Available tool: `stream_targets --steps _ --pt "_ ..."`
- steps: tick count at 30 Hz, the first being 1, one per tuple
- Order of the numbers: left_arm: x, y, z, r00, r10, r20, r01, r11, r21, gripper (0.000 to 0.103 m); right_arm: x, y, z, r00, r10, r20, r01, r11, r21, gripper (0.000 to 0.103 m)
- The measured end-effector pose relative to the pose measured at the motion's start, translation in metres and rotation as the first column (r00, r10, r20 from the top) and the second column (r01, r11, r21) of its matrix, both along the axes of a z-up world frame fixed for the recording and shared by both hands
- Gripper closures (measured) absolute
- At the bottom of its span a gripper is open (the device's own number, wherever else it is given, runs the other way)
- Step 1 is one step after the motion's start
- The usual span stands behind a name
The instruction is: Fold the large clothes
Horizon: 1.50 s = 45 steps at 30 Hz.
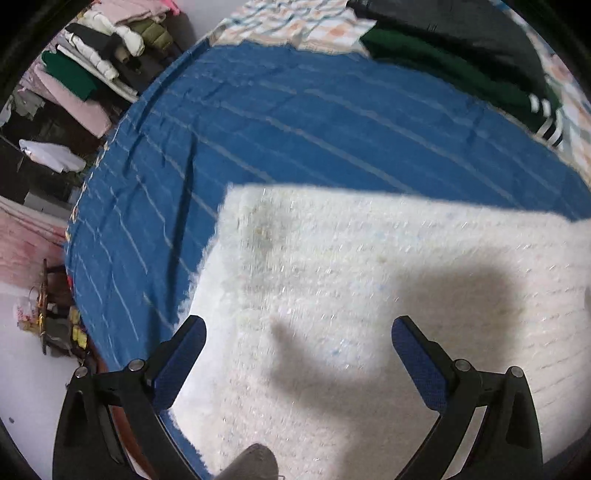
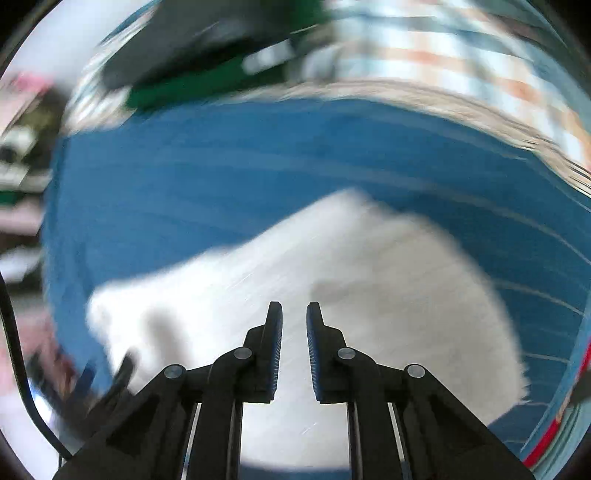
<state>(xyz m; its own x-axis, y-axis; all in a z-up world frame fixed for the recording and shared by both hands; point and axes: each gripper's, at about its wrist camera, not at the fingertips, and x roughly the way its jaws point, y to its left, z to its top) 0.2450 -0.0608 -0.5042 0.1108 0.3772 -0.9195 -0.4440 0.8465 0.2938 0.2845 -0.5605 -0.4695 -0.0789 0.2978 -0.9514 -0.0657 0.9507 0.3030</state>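
Fluffy garment: white, faint yellowish stain. Sheet: blue, thin pale stripes. Folded garment: dark green, white-striped cuff. Cloth behind: pastel check. Gripper pads: blue.

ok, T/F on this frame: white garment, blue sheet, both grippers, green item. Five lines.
1. The left gripper is wide open above the white fuzzy garment. True.
2. The right gripper grips a fold of cloth. False: nearly closed, narrow gap, nothing in it.
3. The garment lies on a blue striped sheet. True.
4. A green garment lies on top of the white one. False: it lies apart, at the sheet's far edge.
5. The right wrist view is sharp. False: motion-blurred.
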Motion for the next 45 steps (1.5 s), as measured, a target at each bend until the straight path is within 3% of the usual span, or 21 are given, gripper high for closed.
stream_targets --steps 2,4,6,10,13,15,16,17,20,22,26,29,31,33,37,40,42,44,45 --pt "-0.003 0.008 -0.007 0.999 0.026 -0.021 -0.026 1.0 -0.01 0.0 -0.011 0.03 -0.016 0.992 0.113 -0.053 -0.113 0.994 0.003 0.089" --pt "-0.006 0.018 -0.008 0.999 0.04 -0.026 -0.04 0.999 0.005 0.0 -0.02 0.058 -0.059 0.968 0.204 -0.143 -0.216 0.974 -0.074 0.089" --pt "-0.009 0.02 -0.006 0.998 0.052 -0.025 -0.051 0.998 0.02 0.0 -0.013 0.07 -0.092 0.965 0.219 -0.147 -0.237 0.964 -0.118 0.09" --pt "-0.008 0.013 -0.001 0.998 0.055 -0.018 -0.055 0.999 0.0 0.0 0.005 0.064 -0.096 0.97 0.166 -0.177 -0.184 0.979 -0.09 0.09" --pt "0.001 -0.008 0.008 1.0 0.009 0.019 -0.008 0.998 -0.061 0.0 0.016 0.025 -0.072 0.983 0.083 -0.163 -0.072 0.995 0.07 0.087" --pt "0.01 -0.026 0.008 0.999 -0.036 0.03 0.038 0.995 -0.092 0.0 0.01 -0.013 -0.049 0.992 -0.004 -0.127 0.022 0.991 0.135 0.07" --pt "0.016 -0.038 0.006 0.998 -0.061 0.032 0.064 0.992 -0.105 0.0 0.004 -0.038 -0.036 0.994 -0.056 -0.098 0.069 0.988 0.138 0.051" --pt "0.021 -0.049 0.003 0.996 -0.085 0.035 0.088 0.991 -0.104 0.0 -0.004 -0.065 -0.024 0.991 -0.113 -0.074 0.122 0.984 0.13 0.043" --pt "0.039 -0.075 -0.026 0.989 -0.146 -0.016 0.145 0.987 -0.063 0.0 -0.051 -0.131 -0.011 0.969 -0.237 -0.068 0.243 0.965 0.102 0.043" --pt "0.045 -0.08 -0.046 0.986 -0.16 -0.038 0.16 0.987 -0.024 0.0 -0.079 -0.167 -0.024 0.943 -0.321 -0.089 0.328 0.94 0.095 0.043" --pt "0.044 -0.068 -0.047 0.993 -0.121 -0.009 0.12 0.99 -0.074 0.0 -0.129 -0.197 -0.072 0.876 -0.46 -0.147 0.48 0.861 0.167 0.043" --pt "0.041 -0.064 -0.047 0.993 -0.119 0.009 0.119 0.988 -0.093 0.0 -0.141 -0.211 -0.11 0.808 -0.558 -0.189 0.587 0.729 0.353 0.042" --pt "0.042 -0.066 -0.047 0.992 -0.125 0.009 0.126 0.988 -0.087 0.0 -0.134 -0.223 -0.13 0.766 -0.613 -0.194 0.618 0.62 0.483 0.042" --pt "0.046 -0.067 -0.048 0.991 -0.132 0.002 0.131 0.988 -0.08 0.0 -0.12 -0.218 -0.14 0.749 -0.637 -0.179 0.62 0.579 0.53 0.04" --pt "0.048 -0.064 -0.049 0.992 -0.128 -0.004 0.127 0.987 -0.099 0.0 -0.088 -0.206 -0.146 0.739 -0.655 -0.158 0.589 0.515 0.622 0.039" --pt "0.049 -0.059 -0.049 0.992 -0.128 -0.009 0.126 0.985 -0.12 0.0 -0.067 -0.19 -0.155 0.734 -0.653 -0.186 0.571 0.447 0.689 0.039" --pt "0.05 -0.058 -0.05 0.992 -0.129 -0.01 0.127 0.983 -0.13 0.0 -0.06 -0.18 -0.151 0.733 -0.643 -0.221 0.551 0.372 0.747 0.035" --pt "0.051 -0.058 -0.051 0.991 -0.132 -0.01 0.13 0.983 -0.133 0.0 -0.061 -0.174 -0.147 0.748 -0.629 -0.211 0.509 0.341 0.791 0.024" --pt "0.051 -0.058 -0.051 0.991 -0.136 -0.009 0.133 0.982 -0.13 0.0 -0.06 -0.173 -0.147 0.755 -0.624 -0.202 0.493 0.336 0.802 0.023"
